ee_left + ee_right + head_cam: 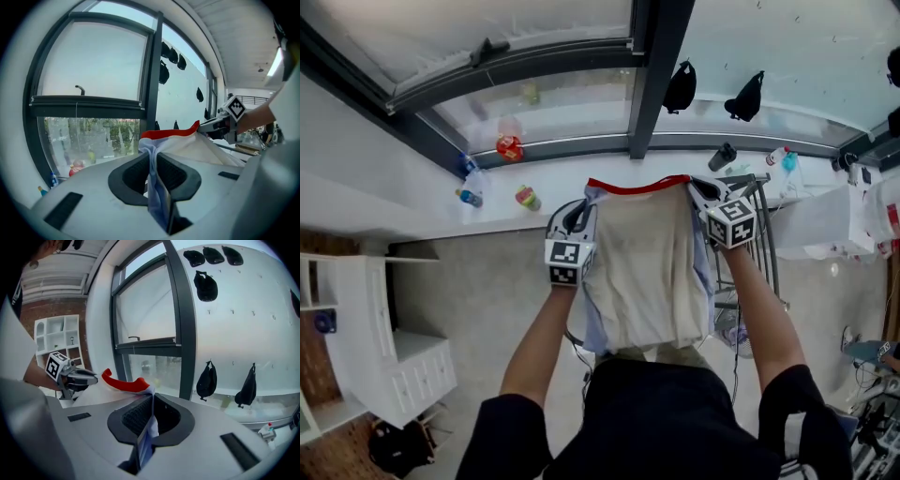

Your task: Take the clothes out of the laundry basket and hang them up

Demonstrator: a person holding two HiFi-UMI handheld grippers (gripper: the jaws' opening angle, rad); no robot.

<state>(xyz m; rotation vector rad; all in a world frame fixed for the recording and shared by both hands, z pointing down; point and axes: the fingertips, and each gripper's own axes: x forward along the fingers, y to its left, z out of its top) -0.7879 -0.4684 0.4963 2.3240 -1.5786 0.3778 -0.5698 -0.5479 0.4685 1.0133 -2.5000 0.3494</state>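
Observation:
I hold a cream and pale-blue garment (642, 272) with a red top edge (637, 184) spread out in front of me at chest height. My left gripper (579, 208) is shut on its left top corner, and the bunched blue-white cloth (154, 178) runs between the jaws in the left gripper view. My right gripper (701, 190) is shut on the right top corner, where the cloth (147, 434) is pinched in the right gripper view. The garment hangs down from the two grips toward my body. The laundry basket is hidden from me.
A metal drying rack (759, 234) stands behind the garment on the right. A white window ledge (516, 202) carries bottles and small toys. Black bags (680, 86) hang on the wall. A white shelf unit (384, 347) stands at the left.

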